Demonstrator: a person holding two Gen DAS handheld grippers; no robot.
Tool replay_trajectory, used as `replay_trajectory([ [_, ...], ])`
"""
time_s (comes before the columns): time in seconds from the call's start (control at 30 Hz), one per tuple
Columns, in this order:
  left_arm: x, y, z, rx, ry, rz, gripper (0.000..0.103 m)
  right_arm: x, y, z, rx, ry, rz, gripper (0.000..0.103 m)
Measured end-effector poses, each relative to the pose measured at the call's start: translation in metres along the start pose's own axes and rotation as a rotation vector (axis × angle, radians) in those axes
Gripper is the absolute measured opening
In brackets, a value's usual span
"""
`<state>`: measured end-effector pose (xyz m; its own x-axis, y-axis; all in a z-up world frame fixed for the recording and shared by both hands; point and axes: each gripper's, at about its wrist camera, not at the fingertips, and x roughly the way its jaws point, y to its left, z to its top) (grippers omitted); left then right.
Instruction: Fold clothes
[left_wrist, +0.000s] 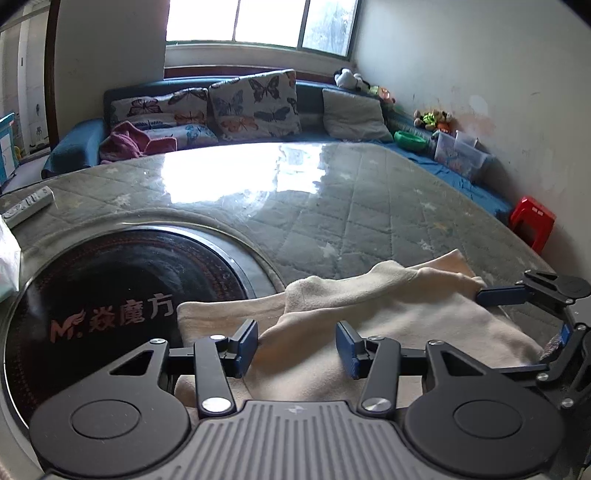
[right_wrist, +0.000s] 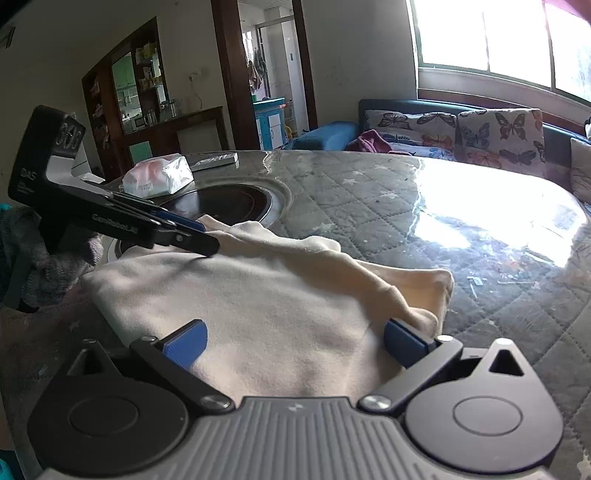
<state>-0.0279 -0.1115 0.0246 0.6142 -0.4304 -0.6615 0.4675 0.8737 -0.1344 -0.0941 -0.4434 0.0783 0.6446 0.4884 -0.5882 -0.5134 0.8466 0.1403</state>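
A cream garment (left_wrist: 388, 317) lies folded on the quilted table, its left edge over a black round hob plate (left_wrist: 110, 295). My left gripper (left_wrist: 297, 347) is open just above the garment's near edge, with cloth showing between the blue pads. The right gripper (left_wrist: 532, 314) comes in from the right, one blue pad against a raised fold. In the right wrist view the garment (right_wrist: 258, 314) fills the middle. My right gripper (right_wrist: 295, 345) is spread wide open over it, its right pad beside a bunched fold. The left gripper (right_wrist: 199, 236) is seen side-on at the garment's far left edge.
The table (left_wrist: 369, 206) has a grey quilted cover under a shiny sheet. A remote control (left_wrist: 27, 205) and a tissue pack (right_wrist: 159, 175) lie near the hob. A sofa (left_wrist: 74, 147) with butterfly cushions and a pink garment (left_wrist: 129, 142) stands behind. A red stool (left_wrist: 532, 221) is at the right.
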Motion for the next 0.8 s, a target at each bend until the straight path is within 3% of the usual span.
replay_trajectory([
  [0.37,0.008,0.002,0.004,-0.013,0.020,0.017,0.050,0.000,0.001,0.001,-0.019,0.011,0.012,0.103],
  [0.53,0.004,0.001,0.009,0.001,0.020,0.030,0.050,-0.004,0.010,0.021,-0.014,0.000,0.007,0.103],
  [0.8,0.015,0.006,0.012,-0.006,0.052,0.056,0.053,0.032,0.014,0.062,-0.089,0.054,-0.221,0.103],
])
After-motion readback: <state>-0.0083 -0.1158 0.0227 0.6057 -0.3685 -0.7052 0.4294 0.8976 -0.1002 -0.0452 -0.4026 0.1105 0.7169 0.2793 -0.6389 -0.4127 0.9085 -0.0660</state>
